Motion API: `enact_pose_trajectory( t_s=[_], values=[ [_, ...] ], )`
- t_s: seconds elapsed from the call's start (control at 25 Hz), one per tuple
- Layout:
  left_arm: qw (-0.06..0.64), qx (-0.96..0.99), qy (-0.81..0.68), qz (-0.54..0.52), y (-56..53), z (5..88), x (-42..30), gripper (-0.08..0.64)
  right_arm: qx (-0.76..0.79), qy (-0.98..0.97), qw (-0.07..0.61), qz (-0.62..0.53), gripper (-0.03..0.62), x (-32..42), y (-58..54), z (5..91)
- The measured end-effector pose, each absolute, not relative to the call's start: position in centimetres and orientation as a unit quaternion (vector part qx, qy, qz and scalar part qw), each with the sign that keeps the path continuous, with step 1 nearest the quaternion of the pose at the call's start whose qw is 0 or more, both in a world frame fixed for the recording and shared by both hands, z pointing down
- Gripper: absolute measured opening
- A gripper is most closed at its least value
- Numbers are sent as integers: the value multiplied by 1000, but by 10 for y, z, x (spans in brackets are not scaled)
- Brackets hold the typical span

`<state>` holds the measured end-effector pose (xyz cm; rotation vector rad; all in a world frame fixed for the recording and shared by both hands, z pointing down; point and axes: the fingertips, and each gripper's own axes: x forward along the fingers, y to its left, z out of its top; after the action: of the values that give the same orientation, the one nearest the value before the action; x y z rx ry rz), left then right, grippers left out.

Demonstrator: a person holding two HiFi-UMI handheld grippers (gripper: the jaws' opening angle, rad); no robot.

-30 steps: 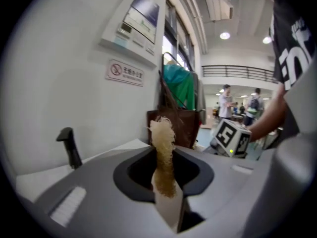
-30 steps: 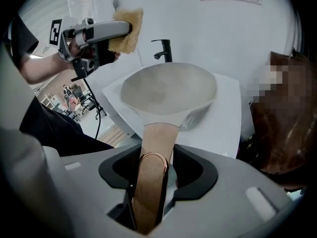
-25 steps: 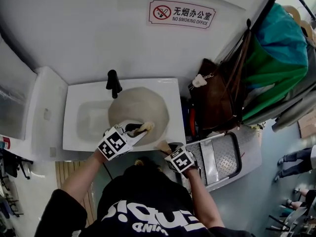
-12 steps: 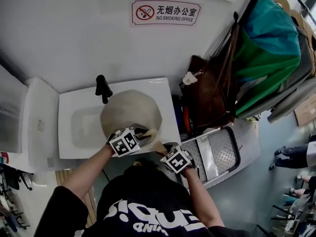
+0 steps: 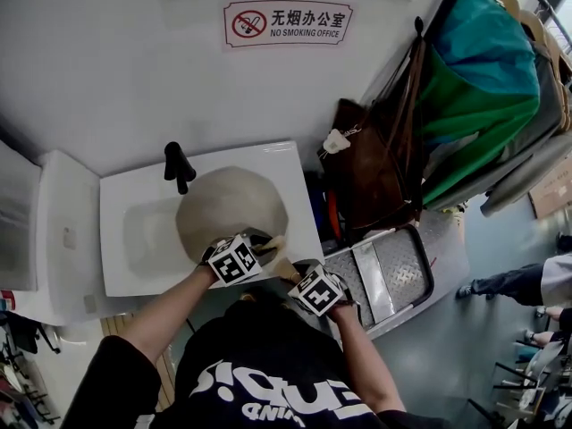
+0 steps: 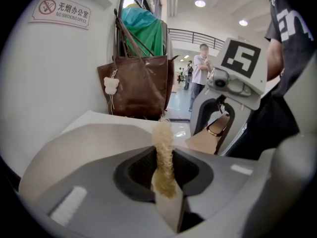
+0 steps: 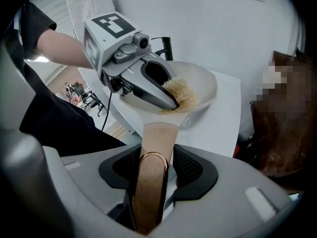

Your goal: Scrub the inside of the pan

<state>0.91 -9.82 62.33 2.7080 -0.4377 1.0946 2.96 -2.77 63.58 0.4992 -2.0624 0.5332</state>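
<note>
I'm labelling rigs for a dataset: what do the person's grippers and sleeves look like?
Both the left gripper and the right gripper have smooth grey moulded bodies with dark ribbed inner faces, and each carries a white cube printed with black square markers. The person wears a black short-sleeved T-shirt with white lettering.

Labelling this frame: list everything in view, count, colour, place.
round beige pan: 1, beige, in sink
white ceramic sink: 1, white, at wall
black tap: 1, black, behind pan
beige fibrous scrubber: 1, beige, inside pan
tan wooden pan handle: 1, tan, right jaws
no-smoking sign: 1, red, wall
brown leather bag: 1, brown, beside sink
hanging clothes: several, green, above bag
grey metal step stool: 1, grey, floor
left gripper: 1, grey, on scrubber
right gripper: 1, grey, on handle
</note>
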Motion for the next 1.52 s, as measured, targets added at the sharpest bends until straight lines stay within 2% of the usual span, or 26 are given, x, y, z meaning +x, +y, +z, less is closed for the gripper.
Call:
enact_pose_trajectory(
  t_s=[0.64,1.52],
  values=[
    [152,907,-214,330,-158,630,25,64,200,-832,469,216,198,32,-27,639],
    [122,881,-326,321,-228,635,11,64,196,-830,469,229,198,38,-25,643]
  ],
)
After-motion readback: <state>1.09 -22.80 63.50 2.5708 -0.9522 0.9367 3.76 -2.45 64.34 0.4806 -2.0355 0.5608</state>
